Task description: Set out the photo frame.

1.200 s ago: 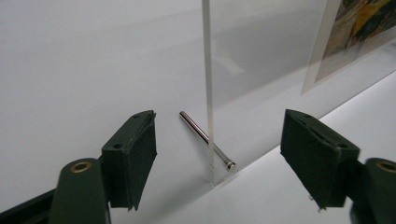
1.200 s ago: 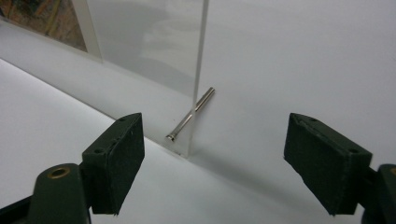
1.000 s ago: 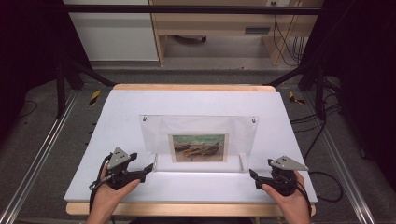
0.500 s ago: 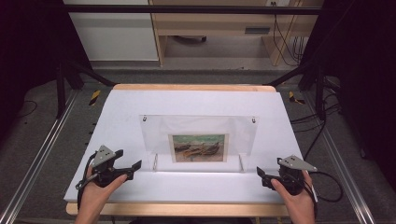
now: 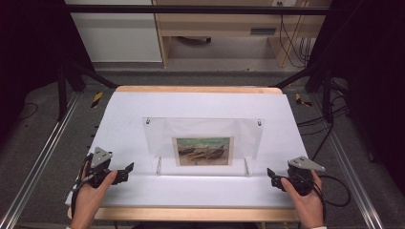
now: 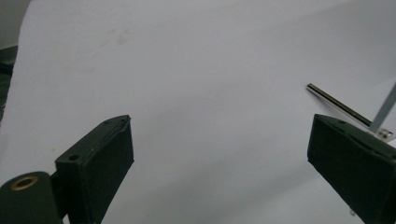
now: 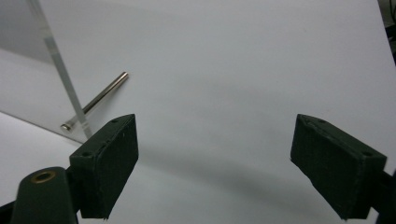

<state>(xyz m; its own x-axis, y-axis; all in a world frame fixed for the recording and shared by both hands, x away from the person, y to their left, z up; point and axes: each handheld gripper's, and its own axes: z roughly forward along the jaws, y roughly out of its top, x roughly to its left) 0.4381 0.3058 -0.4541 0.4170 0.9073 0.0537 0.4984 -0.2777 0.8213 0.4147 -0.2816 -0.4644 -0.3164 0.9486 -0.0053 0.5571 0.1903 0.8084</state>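
High view: one clear acrylic picture frame (image 5: 204,142) stands upright at the middle of the white sheet (image 5: 200,105), holding one small picture (image 5: 203,151) of what looks like boats, though it is too small to be sure. Two metal support pins at its foot, one per side. The left gripper (image 5: 128,169) sits near the sheet's left front corner, the right gripper (image 5: 270,173) near the right front; both are well apart from the frame and hold nothing. Two hands, two grippers.

Left gripper view: jaws stand wide apart over bare white sheet, having just been opening, nothing between them. One support pin (image 6: 337,104) and the frame's edge show beyond the far jaw.

Right gripper view: jaws spread wide, nothing between them. One pin (image 7: 95,101) and the frame's clear edge (image 7: 60,65) lie off to the side.

Judgement: the frame looks set up and released; the hands are at the drawing-off stage. Any further move calls only for keeping both grippers away from the frame so it isn't tipped.
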